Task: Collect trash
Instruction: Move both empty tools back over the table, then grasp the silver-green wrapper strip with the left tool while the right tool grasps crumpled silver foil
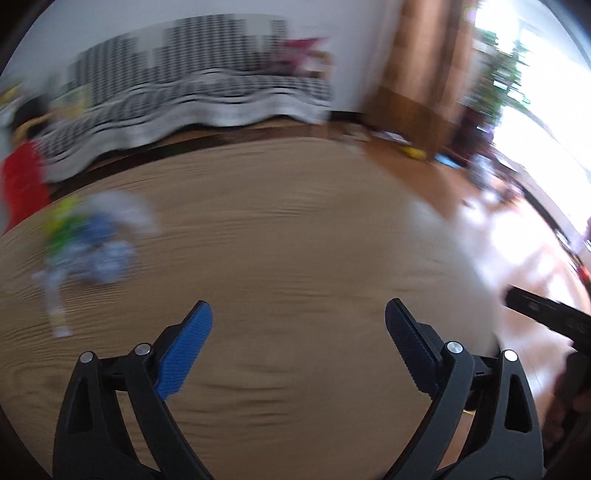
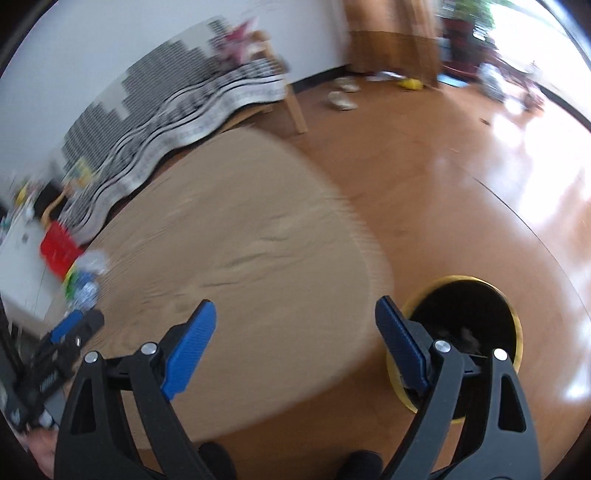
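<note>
A blurred heap of trash [image 1: 88, 240], blue, green and white wrappers, lies at the left side of a round wooden table [image 1: 295, 221]. My left gripper [image 1: 298, 308] hangs open over bare tabletop, well right of the heap, with nothing between its blue pads. In the right wrist view the same heap [image 2: 85, 280] sits at the table's [image 2: 258, 240] far left edge. My right gripper [image 2: 295, 306] is open and empty above the table's near rim. A black bin with a yellow rim [image 2: 461, 277] stands on the floor just behind its right finger. The left gripper [image 2: 70, 328] shows at the lower left.
A black-and-white striped sofa cover [image 1: 192, 92] runs behind the table. A red box [image 2: 59, 251] stands by the heap. Pale shoes [image 2: 341, 99] and small toys lie on the glossy wooden floor [image 2: 480, 166] near a brown curtain [image 2: 391, 33].
</note>
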Demonstrator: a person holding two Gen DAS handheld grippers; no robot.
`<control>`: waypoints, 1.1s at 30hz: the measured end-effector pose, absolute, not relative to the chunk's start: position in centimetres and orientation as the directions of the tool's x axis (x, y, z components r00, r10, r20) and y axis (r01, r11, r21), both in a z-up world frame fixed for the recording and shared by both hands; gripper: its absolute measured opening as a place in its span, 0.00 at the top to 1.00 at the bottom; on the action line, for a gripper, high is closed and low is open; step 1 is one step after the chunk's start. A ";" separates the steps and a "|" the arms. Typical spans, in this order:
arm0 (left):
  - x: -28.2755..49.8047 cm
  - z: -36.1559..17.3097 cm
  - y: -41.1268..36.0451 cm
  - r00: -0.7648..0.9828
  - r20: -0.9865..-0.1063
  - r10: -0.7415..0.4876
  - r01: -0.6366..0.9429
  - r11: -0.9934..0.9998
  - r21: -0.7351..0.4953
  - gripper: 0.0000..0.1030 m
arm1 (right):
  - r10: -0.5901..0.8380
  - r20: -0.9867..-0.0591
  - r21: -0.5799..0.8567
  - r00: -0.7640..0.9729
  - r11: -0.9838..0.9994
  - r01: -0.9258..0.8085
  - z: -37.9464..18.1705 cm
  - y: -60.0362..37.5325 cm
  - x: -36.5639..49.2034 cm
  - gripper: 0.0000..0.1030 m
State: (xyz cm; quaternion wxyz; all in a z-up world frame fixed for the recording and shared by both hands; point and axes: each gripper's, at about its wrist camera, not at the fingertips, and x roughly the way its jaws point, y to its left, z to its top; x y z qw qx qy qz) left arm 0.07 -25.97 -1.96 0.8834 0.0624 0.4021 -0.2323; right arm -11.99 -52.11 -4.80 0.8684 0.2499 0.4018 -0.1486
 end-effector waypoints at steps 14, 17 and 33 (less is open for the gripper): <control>10.9 -5.5 -5.9 0.606 -0.793 -0.067 0.024 0.998 -0.066 0.11 | 0.094 -0.797 0.270 0.597 0.939 0.213 -4.9 -36.0 1.0 0.18; 12.4 -6.6 -5.6 0.598 -0.799 -0.062 0.018 0.998 -0.064 0.11 | 0.109 -0.802 0.265 0.587 0.946 0.187 -5.4 -34.4 2.5 0.18; 12.6 -7.1 -2.4 0.584 -0.809 -0.068 0.119 0.993 0.002 0.92 | 0.182 -0.813 0.251 0.553 0.967 0.051 -7.8 -24.8 10.5 0.18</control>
